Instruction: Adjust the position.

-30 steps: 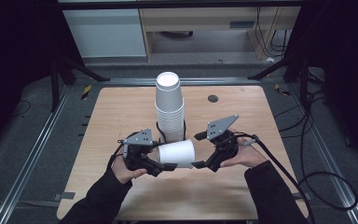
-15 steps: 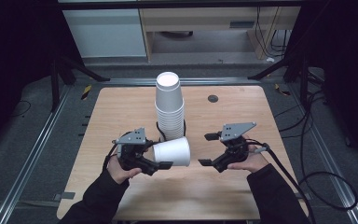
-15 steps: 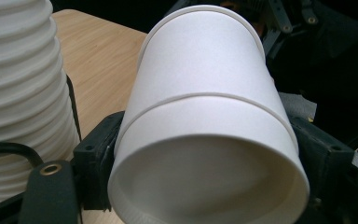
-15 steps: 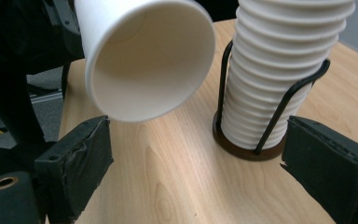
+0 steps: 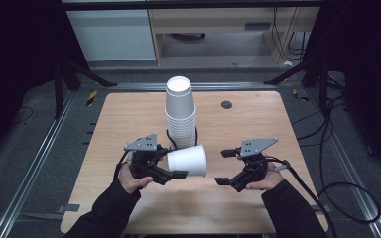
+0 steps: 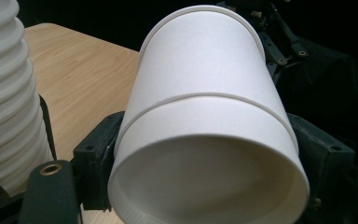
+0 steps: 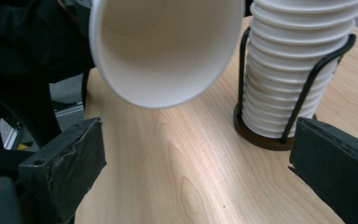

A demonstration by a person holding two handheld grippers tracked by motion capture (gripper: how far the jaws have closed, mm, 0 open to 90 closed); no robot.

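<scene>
White paper cup (image 5: pixel 187 160), lying sideways at lower centre of the high view, is sitting clamped in the left gripper (image 5: pixel 171 172) while the right gripper (image 5: pixel 224 166) is hanging wide apart; light and crushable, it is probably wanting gentle pressure near its stiffer rim.

1. Both forearms wore black sleeves (image 5: pixel 110 208) reaching to the wrists.
2. The left gripper (image 5: pixel 171 167) was black, topped by a grey three-cornered plate (image 5: pixel 142 144).
3. The right gripper (image 5: pixel 224 166) matched it, with its own grey plate (image 5: pixel 258 145) and a black cable (image 5: pixel 305 186) trailing off.
4. Its jaw pads (image 7: pixel 65 161) were flat, matte black blocks.
</scene>
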